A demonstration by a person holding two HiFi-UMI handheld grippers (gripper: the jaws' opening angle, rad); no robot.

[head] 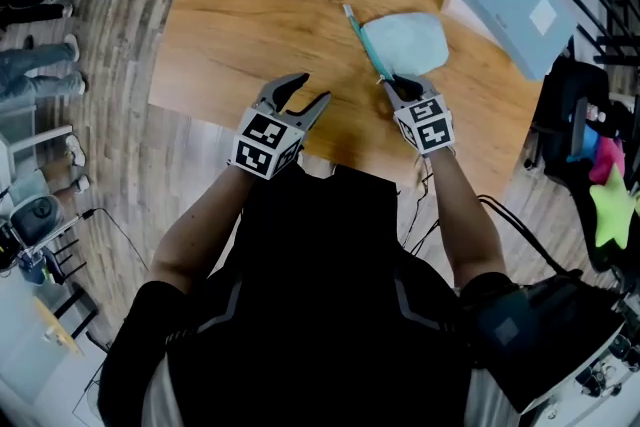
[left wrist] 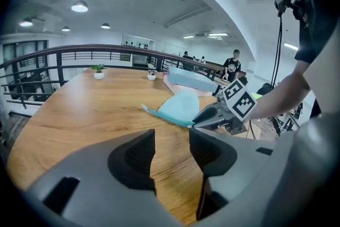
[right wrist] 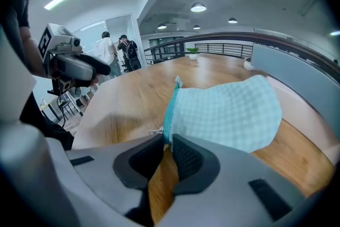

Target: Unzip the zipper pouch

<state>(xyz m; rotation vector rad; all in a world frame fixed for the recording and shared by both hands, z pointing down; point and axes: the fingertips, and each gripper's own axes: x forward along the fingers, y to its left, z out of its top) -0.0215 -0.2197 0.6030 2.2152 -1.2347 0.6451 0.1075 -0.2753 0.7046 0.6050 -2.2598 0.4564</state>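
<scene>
Right hand-held gripper [right wrist: 166,141] pinching end of teal zipper [right wrist: 170,106] on pale-blue checked fabric pouch [right wrist: 228,109], wooden counter [head: 270,5], left hand-held gripper [head: 312,88] wide, empty

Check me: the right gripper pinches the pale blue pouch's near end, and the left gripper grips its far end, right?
The left gripper grips nothing: its jaws stand open over the table, apart from the pouch, as the left gripper view shows.

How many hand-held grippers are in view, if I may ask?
2: the left hand-held gripper over the table's near edge; the right hand-held gripper at the pouch's zipper end.
</scene>
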